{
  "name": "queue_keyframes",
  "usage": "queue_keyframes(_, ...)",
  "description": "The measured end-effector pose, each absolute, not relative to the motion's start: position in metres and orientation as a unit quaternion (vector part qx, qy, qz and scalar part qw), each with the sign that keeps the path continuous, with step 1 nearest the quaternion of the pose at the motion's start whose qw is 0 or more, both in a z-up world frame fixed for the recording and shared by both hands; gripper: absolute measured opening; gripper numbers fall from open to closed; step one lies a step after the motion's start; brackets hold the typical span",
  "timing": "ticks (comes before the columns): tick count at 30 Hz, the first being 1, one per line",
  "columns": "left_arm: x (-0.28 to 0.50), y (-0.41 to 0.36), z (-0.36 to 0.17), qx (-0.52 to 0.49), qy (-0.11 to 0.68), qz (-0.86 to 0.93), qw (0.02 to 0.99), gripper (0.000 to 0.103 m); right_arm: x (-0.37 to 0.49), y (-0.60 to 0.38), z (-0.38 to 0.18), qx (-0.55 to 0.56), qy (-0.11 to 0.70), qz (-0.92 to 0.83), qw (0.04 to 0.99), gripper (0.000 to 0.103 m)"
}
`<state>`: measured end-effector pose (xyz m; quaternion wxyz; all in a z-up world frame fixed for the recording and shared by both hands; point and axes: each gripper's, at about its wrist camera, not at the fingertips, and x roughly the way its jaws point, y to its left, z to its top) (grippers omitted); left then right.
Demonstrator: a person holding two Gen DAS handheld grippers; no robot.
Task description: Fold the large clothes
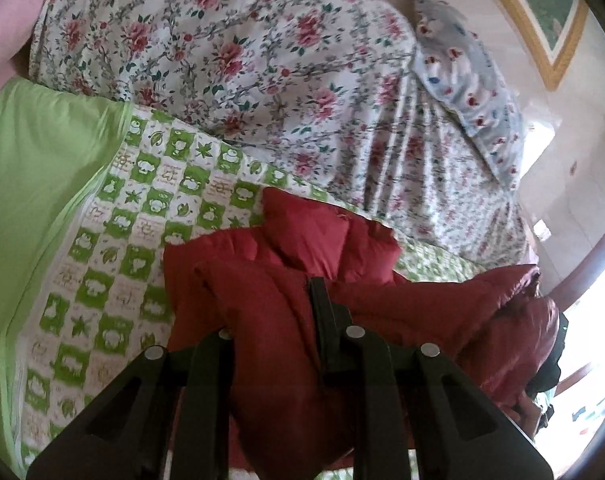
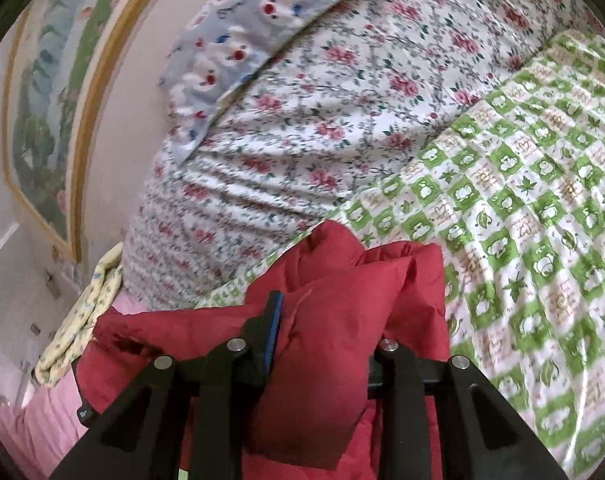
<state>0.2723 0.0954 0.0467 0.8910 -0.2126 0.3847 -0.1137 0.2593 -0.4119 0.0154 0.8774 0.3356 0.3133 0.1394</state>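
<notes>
Puffy red quilted jacket (image 1: 286, 292), checked green bedcover (image 1: 114, 240)

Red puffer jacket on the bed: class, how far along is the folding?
Done: little; the red puffer jacket is bunched, no flat fold visible. In hand: the left gripper and right gripper each pinch jacket fabric above the green checked quilt. Left: lay it flat, then fold.
</notes>
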Motion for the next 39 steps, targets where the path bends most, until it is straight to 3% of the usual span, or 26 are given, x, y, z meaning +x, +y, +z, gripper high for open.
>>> queue_keyframes(29, 0.407, 0.109, -0.046, -0.267, 0.455, -0.093, 0.844, 0.02, 0.381, -0.417, -0.074, 0.354, 0.368, 0.048, 0.858, 0.032)
queue_keyframes(39, 0.35, 0.113, 0.02, -0.229, 0.401, -0.098, 0.882, 0.028, 0.399, -0.41, -0.086, 0.331, 0.382, 0.024, 0.863, 0.032)
